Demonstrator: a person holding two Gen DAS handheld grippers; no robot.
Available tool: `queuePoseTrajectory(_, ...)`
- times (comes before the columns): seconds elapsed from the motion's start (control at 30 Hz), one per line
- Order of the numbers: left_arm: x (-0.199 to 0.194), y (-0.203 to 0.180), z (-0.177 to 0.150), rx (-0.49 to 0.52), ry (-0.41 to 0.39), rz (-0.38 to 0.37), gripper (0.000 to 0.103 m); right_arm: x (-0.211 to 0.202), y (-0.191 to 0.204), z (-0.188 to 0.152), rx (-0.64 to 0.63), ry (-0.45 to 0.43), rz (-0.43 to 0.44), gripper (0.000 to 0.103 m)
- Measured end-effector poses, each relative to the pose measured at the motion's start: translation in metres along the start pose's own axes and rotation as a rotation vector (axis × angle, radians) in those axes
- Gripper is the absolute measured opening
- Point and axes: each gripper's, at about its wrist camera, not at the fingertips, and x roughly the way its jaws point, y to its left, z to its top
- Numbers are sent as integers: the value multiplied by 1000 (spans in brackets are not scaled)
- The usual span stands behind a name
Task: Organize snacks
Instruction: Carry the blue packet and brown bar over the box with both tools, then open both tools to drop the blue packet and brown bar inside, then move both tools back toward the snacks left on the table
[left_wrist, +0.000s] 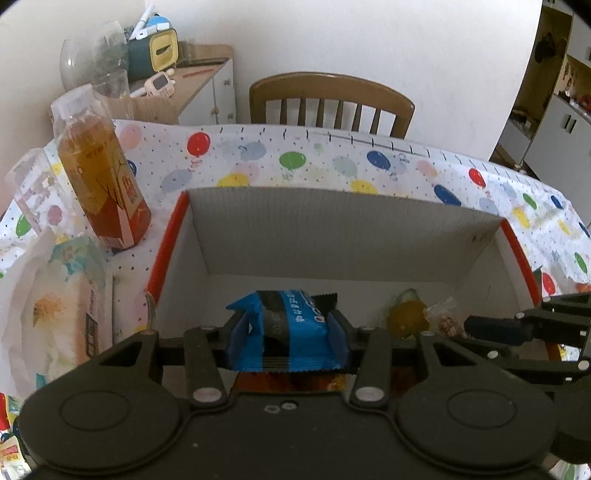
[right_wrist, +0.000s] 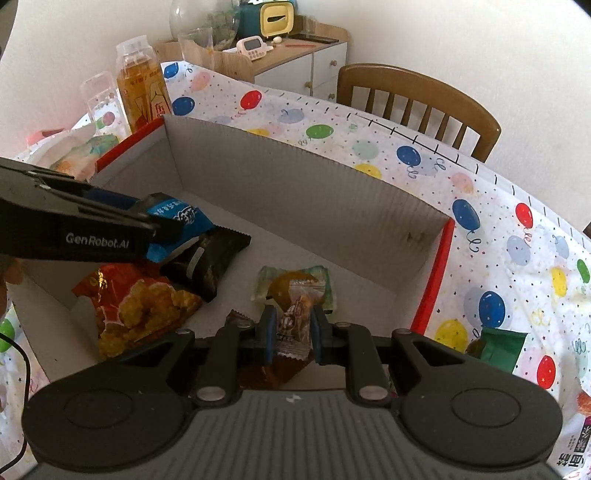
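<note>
This is a home, most likely a dining corner. The counter (left_wrist: 332, 155) wears a white cloth printed with coloured balloons, and a wooden slat-back chair (left_wrist: 330, 101) is pushed up to its far edge against a plain pale wall. Past the far left corner stands a low white cabinet (left_wrist: 212, 88) with a wood top, crowded with household clutter: a round glass bowl (left_wrist: 90, 55), a yellow-and-teal tissue holder (left_wrist: 159, 51) and a small kitchen timer (left_wrist: 160, 84) (or something much like one). At the far right, white shelving (left_wrist: 561, 92) with cupboard doors holds small ornaments, too blurred to name.
</note>
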Motion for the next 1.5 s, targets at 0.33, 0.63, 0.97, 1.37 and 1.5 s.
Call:
queuePoseTrajectory(0.33, 9, -3, -4, 13, 55, -13, 46, -6, -10, -2, 51, -12, 28, 20)
queuePoseTrajectory(0.63, 1, -3, -6, 2, 49, -16, 63, -28, -18, -5, 96, -62, 77, 30)
queuePoseTrajectory(0.97, -32, -18, -10, 46, -11, -21, 66, -68, -24, -11, 128, -150, 112, 55)
queuePoseTrajectory(1.37, -79, -55, -15, 100, -106, -81, 76, -127, -50, -39, 183, -248, 137, 71)
queuePoseTrajectory(1.5, -92, -70, -16, 112, -132, -114, 78, -144, -64, -53, 205, -272, 126, 75)
